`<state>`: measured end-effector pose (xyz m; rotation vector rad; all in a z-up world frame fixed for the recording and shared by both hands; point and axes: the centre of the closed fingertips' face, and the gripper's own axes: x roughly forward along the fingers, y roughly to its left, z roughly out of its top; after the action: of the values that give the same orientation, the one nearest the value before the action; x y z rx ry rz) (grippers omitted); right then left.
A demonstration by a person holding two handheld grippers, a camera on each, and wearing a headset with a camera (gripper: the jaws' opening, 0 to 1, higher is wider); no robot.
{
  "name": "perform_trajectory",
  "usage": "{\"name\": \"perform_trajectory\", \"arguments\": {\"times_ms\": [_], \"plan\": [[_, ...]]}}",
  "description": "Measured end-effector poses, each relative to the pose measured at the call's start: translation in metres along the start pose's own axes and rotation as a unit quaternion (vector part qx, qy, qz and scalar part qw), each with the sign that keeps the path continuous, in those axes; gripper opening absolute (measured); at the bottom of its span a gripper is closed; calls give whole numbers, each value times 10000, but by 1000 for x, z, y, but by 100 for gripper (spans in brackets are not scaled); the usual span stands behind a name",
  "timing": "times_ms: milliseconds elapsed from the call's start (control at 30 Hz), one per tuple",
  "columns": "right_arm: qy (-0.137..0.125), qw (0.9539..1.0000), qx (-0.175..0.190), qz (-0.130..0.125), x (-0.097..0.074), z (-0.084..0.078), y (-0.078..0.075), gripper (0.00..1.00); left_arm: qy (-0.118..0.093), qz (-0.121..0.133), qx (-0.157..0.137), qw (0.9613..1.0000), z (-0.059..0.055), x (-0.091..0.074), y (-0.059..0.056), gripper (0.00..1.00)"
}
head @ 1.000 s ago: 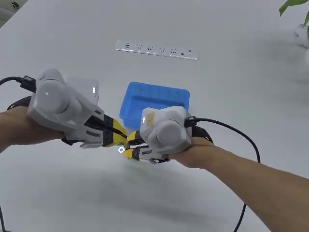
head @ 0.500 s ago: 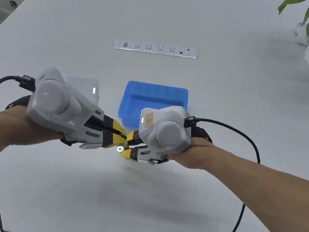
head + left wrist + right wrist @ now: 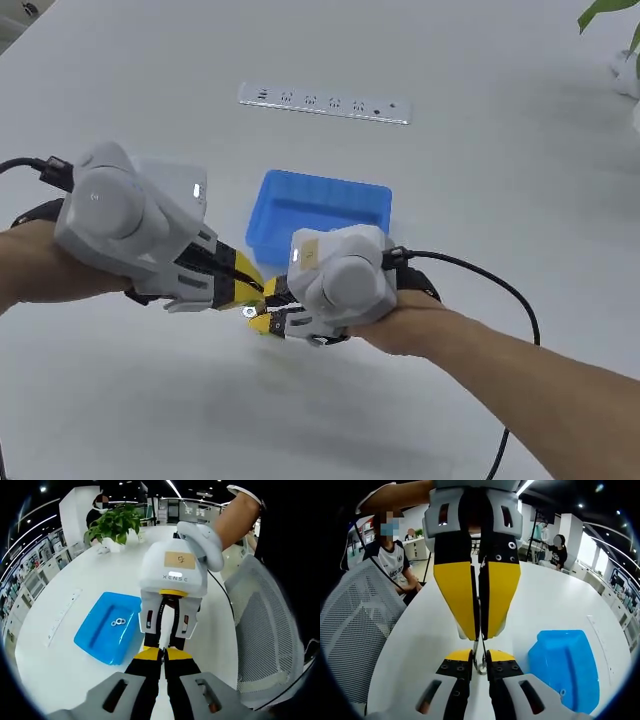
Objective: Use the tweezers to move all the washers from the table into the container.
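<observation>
My two grippers meet tip to tip just in front of the blue container [image 3: 320, 215]. The left gripper [image 3: 250, 290] comes in from the left, the right gripper [image 3: 268, 315] from the right. In the right gripper view, thin metal tweezers [image 3: 479, 647] run down between the left gripper's [image 3: 480, 630] shut yellow jaws and into my right gripper's [image 3: 480, 656] narrow gap. A small washer [image 3: 250, 312] shows at the meeting point, just above the table. Three washers [image 3: 118, 622] lie inside the container [image 3: 100, 635]. My left gripper [image 3: 163, 654] is shut, and its tips touch the right gripper's.
A white power strip [image 3: 325, 103] lies beyond the container. A potted plant [image 3: 117, 525] stands at the table's far corner. A mesh office chair [image 3: 270, 630] is beside the table, and people sit in the background. The container [image 3: 565, 665] lies to the right of the jaws.
Both grippers stay pressed together and have drifted slightly down and toward me. The washer stays at their tips.
</observation>
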<state>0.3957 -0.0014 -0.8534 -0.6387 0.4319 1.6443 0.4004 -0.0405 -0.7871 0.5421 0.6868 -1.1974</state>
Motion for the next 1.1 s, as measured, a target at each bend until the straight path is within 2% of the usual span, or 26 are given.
{"name": "perform_trajectory", "arguments": {"times_ms": [200, 600, 1100], "plan": [[50, 10000, 5, 29, 1, -4, 3, 13, 50, -26, 6, 10000, -4, 3, -1, 6], [108, 9999, 14, 23, 1, -7, 3, 12, 27, 8, -1, 10000, -3, 4, 0, 6], [177, 9997, 74, 118, -1, -9, 6, 10, 27, -35, -7, 10000, -1, 6, -4, 6]]}}
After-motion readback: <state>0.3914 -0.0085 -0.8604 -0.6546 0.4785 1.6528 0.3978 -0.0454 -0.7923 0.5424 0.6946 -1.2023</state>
